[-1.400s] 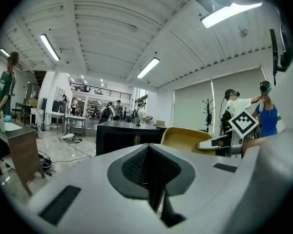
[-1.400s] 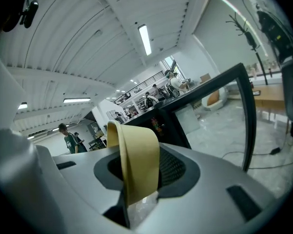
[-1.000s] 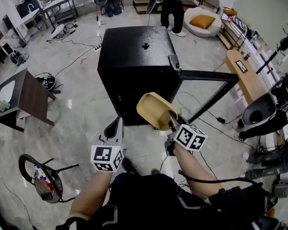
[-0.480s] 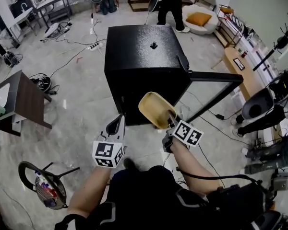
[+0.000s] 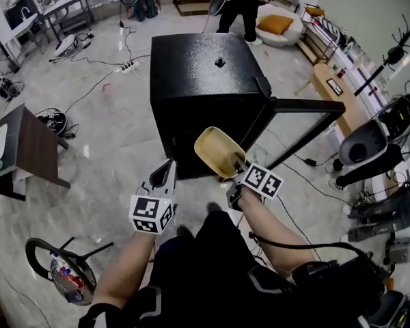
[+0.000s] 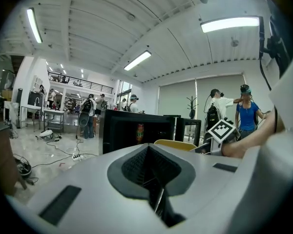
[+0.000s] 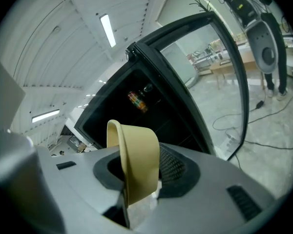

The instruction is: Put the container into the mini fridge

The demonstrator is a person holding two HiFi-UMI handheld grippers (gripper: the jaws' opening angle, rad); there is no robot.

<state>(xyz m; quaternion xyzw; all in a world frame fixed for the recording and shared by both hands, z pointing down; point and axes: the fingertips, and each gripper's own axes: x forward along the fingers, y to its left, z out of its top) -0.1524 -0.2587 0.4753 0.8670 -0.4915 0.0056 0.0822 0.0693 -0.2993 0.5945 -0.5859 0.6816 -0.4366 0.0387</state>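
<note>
In our right claw [image 7: 136, 199] we pinch the seemingly light, stiff container [image 7: 136, 150] by its thin rim, likely slippery; left claw [image 6: 154, 179] closed, empty.

Black clothing [image 5: 212, 279]; grey hand-held grippers [image 5: 168, 167] [image 5: 240, 168] bear marker cubes [image 5: 152, 214] [image 5: 262, 181].

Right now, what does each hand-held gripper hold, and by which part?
The right hand-held gripper grips the tan container by the rim at one end; the left hand-held gripper is shut and empty.
</note>
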